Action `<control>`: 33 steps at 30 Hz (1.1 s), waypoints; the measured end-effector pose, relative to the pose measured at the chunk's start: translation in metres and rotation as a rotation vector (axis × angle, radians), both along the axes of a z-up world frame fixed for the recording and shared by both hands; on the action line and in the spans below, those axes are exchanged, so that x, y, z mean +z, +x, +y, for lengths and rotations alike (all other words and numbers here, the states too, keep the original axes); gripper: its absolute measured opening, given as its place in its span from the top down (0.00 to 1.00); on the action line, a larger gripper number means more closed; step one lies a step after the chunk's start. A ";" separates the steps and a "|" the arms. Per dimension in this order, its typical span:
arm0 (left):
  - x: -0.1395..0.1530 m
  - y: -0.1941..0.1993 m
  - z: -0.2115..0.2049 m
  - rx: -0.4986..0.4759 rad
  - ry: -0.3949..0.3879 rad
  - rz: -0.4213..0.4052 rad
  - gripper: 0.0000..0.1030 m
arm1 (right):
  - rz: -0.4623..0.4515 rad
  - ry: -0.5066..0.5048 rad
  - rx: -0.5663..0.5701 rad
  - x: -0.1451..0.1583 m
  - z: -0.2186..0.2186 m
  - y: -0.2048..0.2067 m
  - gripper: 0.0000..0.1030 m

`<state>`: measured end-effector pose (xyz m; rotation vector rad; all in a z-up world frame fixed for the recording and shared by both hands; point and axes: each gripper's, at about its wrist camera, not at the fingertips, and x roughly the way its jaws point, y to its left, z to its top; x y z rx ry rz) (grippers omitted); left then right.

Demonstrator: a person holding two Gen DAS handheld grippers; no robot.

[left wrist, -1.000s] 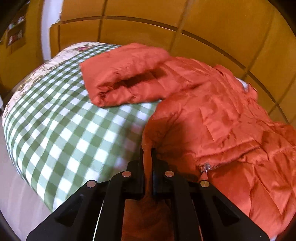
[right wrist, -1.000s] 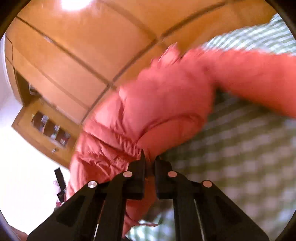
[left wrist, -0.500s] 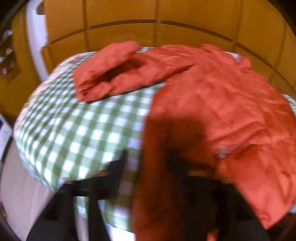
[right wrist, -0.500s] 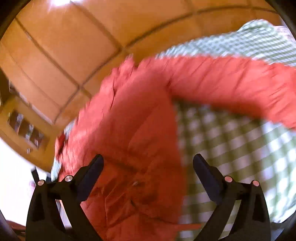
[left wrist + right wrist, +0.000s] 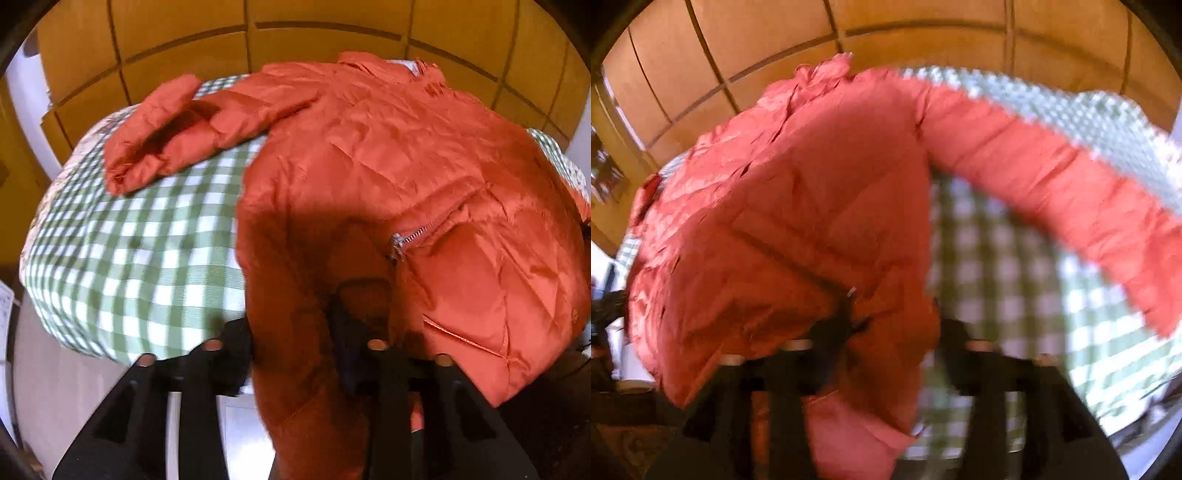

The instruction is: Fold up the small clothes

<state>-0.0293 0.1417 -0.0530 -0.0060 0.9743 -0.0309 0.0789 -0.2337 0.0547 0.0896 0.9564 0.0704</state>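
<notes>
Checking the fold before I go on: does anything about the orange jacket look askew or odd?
Yes. The orange jacket lies crooked on the checked cloth, its hem hanging over the near edge, one sleeve flung out sideways, and the zip partly open.

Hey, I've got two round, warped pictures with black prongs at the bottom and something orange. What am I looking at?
There is no robot: a person holds a two-finger clamp tool in each hand, and each tool carries a wide-angle camera looking along its fingers. One picture comes from the left gripper, the other from the right gripper. The black prongs are their fingers. An orange puffy jacket lies on a green-and-white checked cloth, with one sleeve stretched sideways. Both grippers are at the jacket's near hem with fabric between their fingers, and both have just been closing. The right's jaws stand wide apart. Whether the left pinches the fabric I cannot tell.
</notes>
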 end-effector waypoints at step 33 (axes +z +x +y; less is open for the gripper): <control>0.026 0.164 0.160 0.459 0.134 -0.240 0.84 | -0.146 -0.314 0.104 -0.067 0.100 0.135 0.02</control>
